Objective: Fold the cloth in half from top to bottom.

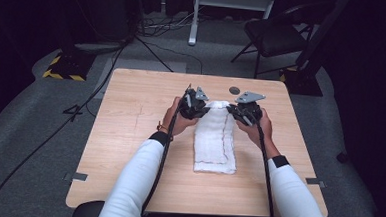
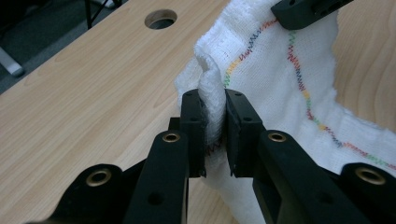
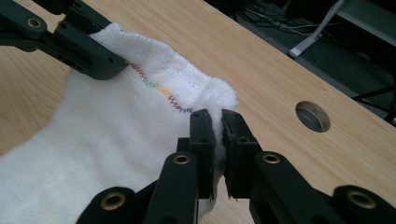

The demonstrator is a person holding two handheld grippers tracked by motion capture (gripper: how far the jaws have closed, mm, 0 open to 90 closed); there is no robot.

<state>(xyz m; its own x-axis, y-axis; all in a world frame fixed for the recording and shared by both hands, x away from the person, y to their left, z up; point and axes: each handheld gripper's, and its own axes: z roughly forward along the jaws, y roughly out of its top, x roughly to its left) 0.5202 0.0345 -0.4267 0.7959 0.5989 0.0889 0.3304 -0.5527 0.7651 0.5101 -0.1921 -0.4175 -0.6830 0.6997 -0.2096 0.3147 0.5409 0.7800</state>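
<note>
Both grippers hide the far corners of the white cloth with rainbow stitching (image 1: 214,137); left gripper (image 2: 215,128) and right gripper (image 3: 218,140) each pinch a corner beside the round table hole (image 1: 234,90).

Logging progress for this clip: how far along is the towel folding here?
Done: the white towel already lies as a narrow folded strip on the table. In hand: the left gripper and right gripper each pinch a far corner, lifted off the wood. Left: probably carrying that end over to the near edge.

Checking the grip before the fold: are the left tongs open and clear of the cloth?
No, the left tongs are shut on a bunched corner of the white cloth.
</note>
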